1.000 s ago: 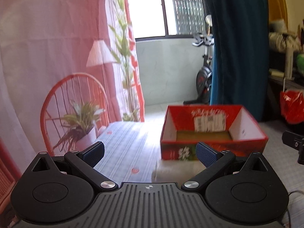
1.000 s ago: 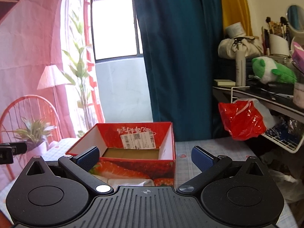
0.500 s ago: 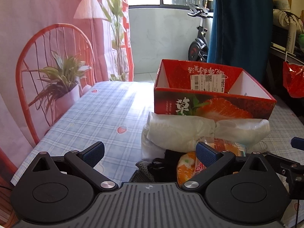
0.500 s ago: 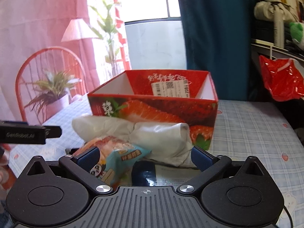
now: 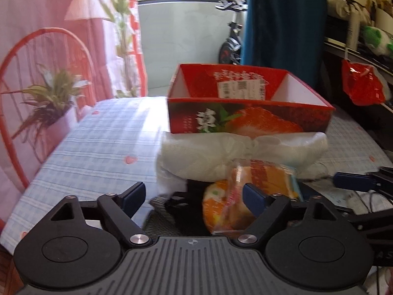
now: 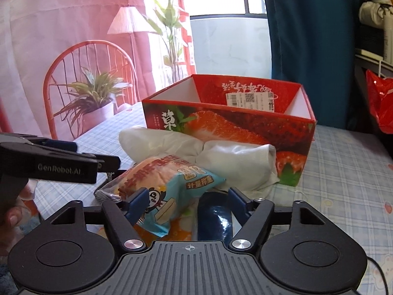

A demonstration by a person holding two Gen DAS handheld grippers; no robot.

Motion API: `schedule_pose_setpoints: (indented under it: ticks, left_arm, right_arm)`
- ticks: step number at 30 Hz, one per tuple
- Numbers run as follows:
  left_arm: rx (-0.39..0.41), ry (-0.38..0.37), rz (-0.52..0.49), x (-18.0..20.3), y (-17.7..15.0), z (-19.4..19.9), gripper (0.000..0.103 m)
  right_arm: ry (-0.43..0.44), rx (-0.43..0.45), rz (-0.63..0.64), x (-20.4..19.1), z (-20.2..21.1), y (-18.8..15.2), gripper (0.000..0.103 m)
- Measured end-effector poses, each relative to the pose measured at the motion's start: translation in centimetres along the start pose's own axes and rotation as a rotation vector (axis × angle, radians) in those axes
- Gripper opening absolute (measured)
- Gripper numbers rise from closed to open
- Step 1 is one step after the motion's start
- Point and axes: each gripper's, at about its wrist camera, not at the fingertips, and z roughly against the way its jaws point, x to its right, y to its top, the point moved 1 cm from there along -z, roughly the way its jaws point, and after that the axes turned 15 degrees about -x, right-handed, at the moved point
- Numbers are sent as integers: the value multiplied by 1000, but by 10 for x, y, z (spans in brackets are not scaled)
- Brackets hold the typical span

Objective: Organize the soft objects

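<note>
Left wrist view: the left hand-held gripper [image 5: 194, 194] hangs low over a desk [image 5: 98, 152] covered in a blue checked cloth with strawberry prints. Its jaws are closing. A dark, blurred object lies between them, and the right pad overlaps the orange snack packet [image 5: 233, 196], though whether it presses on it I cannot tell. Just beyond the packet lies a white cloth bundle [image 5: 221, 154], knotted in the middle and touching the near wall of an open red strawberry box [image 5: 248, 120]. The tip of the right hand-held gripper [image 5: 353, 182] enters from the right edge.

Right wrist view: the right hand-held gripper [image 6: 188, 201] has its jaws closing too, with the blue end of the snack packet [image 6: 167, 186] and a glossy dark blue object [image 6: 213, 216] between them; the left pad sits against the packet, the right pad beside the blue object, and a firm pinch cannot be confirmed. The white cloth bundle [image 6: 196, 152] lies farther off against the strawberry box [image 6: 228, 125]. The left hand-held gripper [image 6: 108, 164] reaches in from the left, held by a hand [image 6: 14, 211].
</note>
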Motion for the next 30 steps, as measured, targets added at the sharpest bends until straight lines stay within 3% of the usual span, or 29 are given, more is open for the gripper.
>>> schedule_pose_setpoints:
  ticks: [4, 9, 12, 18, 22, 27, 30]
  left_arm:
    - [-56, -161, 12, -3, 2, -13, 45]
    - [-105, -316, -17, -3, 15, -25, 44]
    - [-123, -335, -48, 4, 17, -33, 44]
    - [-124, -417, 13, 5, 7, -41, 44]
    - [-116, -399, -7, 12, 6, -41, 45]
    - [-130, -423, 63, 0, 4, -47, 57]
    - [-142, -467, 84, -1, 3, -51, 57]
  right_arm:
    - [29, -16, 25, -2, -6, -2, 57]
    - [38, -45, 80, -12, -14, -4, 56]
    - [49, -51, 81, -13, -17, -5, 54]
    - [47, -56, 79, -7, -25, -4, 54]
    - [67, -66, 88, -8, -32, -4, 53]
    - [80, -62, 94, -7, -31, -4, 48]
    - [87, -63, 88, -7, -32, -5, 47]
